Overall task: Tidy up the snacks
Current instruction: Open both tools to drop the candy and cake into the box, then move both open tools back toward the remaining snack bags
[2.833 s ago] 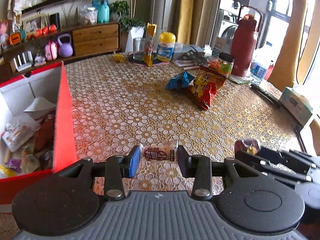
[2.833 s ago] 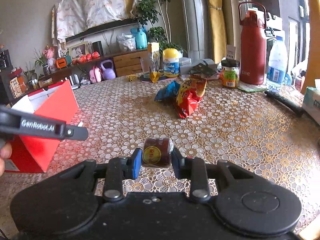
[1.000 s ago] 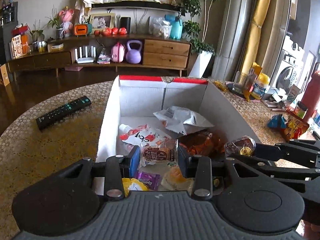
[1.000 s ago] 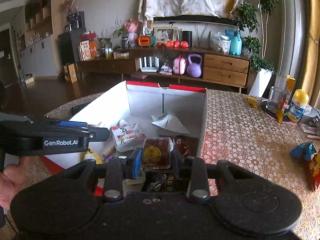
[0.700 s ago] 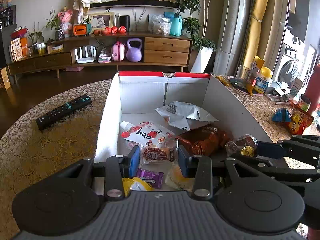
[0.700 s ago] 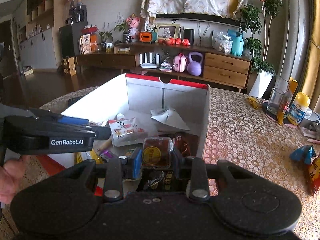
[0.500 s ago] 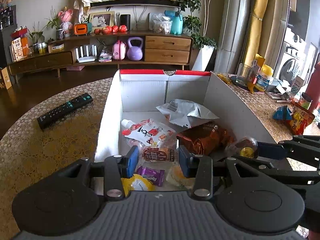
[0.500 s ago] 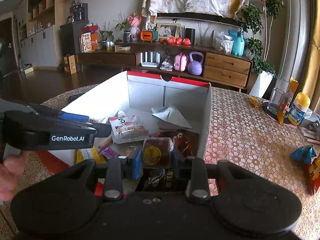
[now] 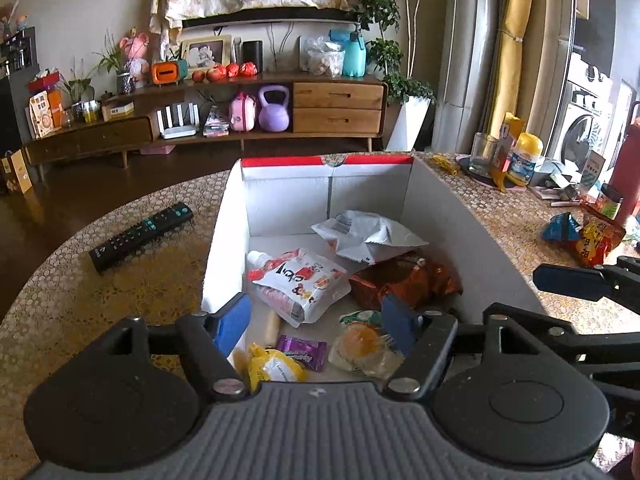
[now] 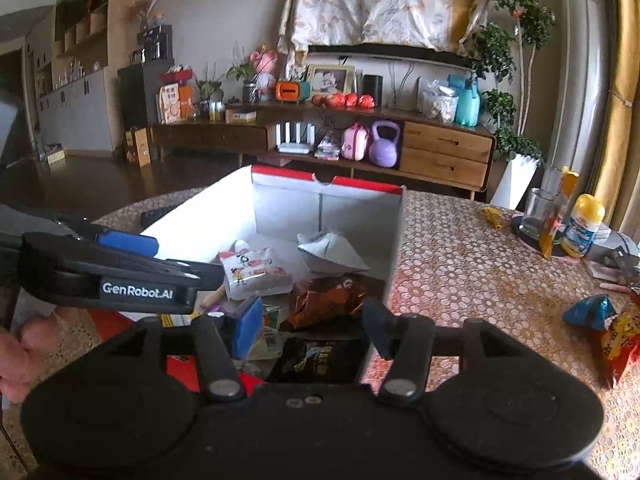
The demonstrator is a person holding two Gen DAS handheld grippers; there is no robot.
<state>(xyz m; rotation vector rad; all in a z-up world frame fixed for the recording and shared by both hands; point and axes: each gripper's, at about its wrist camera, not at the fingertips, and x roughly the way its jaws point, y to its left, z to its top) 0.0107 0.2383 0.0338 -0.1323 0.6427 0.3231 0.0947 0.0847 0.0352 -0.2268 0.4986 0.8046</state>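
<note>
Lace-patterned table (image 9: 120, 280): my left gripper (image 9: 316, 326) and right gripper (image 10: 314, 326), both spread wide and empty, above one cardboard box (image 9: 472, 232) of crinkly snack packets (image 9: 298, 280).

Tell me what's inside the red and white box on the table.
The box holds snack packs: a white pouch, a silver bag, an orange-brown bag, a purple candy. Anything beneath them is hidden.

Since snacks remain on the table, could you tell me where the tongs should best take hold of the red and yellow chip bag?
Probably the crimped top edge of the red and yellow chip bag, approached from above. It lies flat on the table beside the blue packet, so its thin seam suits the open right tongs better than its puffy middle.
</note>
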